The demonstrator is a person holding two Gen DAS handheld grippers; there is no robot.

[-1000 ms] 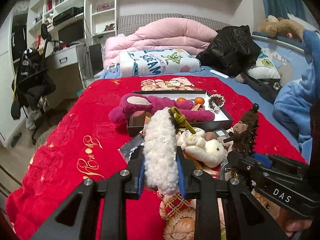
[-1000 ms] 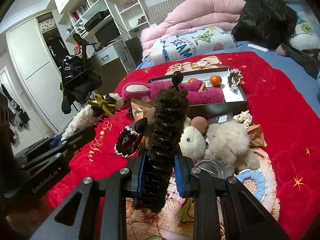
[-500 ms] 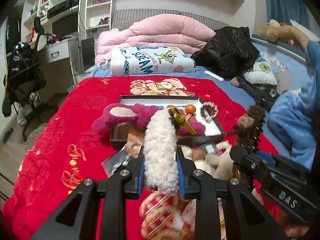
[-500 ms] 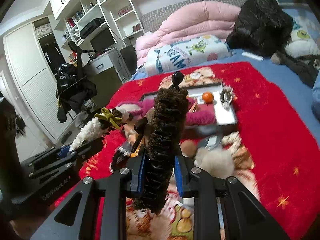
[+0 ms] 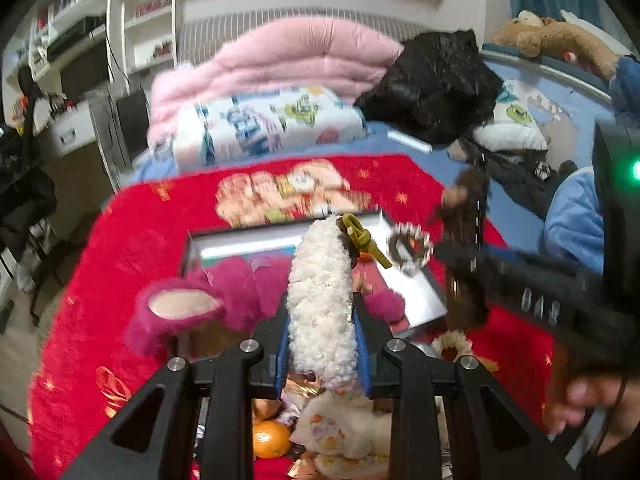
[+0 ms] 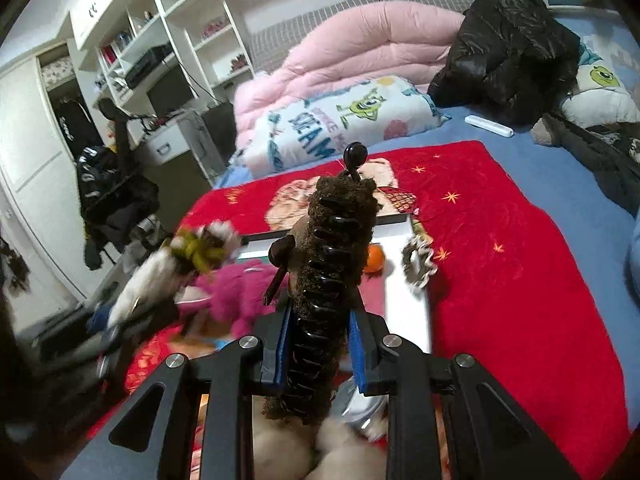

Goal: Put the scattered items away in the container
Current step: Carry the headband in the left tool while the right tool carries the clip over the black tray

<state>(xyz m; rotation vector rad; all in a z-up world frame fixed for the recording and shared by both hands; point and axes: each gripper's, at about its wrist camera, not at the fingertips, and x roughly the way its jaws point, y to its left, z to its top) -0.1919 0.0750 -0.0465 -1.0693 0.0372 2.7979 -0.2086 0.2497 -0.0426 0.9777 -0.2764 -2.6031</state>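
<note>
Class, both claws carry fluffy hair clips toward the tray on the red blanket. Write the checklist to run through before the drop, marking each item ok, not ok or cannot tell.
1. Left claw grips the white fluffy clip: ok.
2. Right claw grips the brown fluffy clip: ok.
3. Tray has bare floor free: ok, on its right side.
4. Pink plush fully inside the tray: not ok, it hangs over the near rim.
5. Claws clear of each other: cannot tell, the pictures are blurred.

Red blanket (image 6: 500, 264), seemingly gold-starred; pink plush (image 5: 240, 292).
</note>
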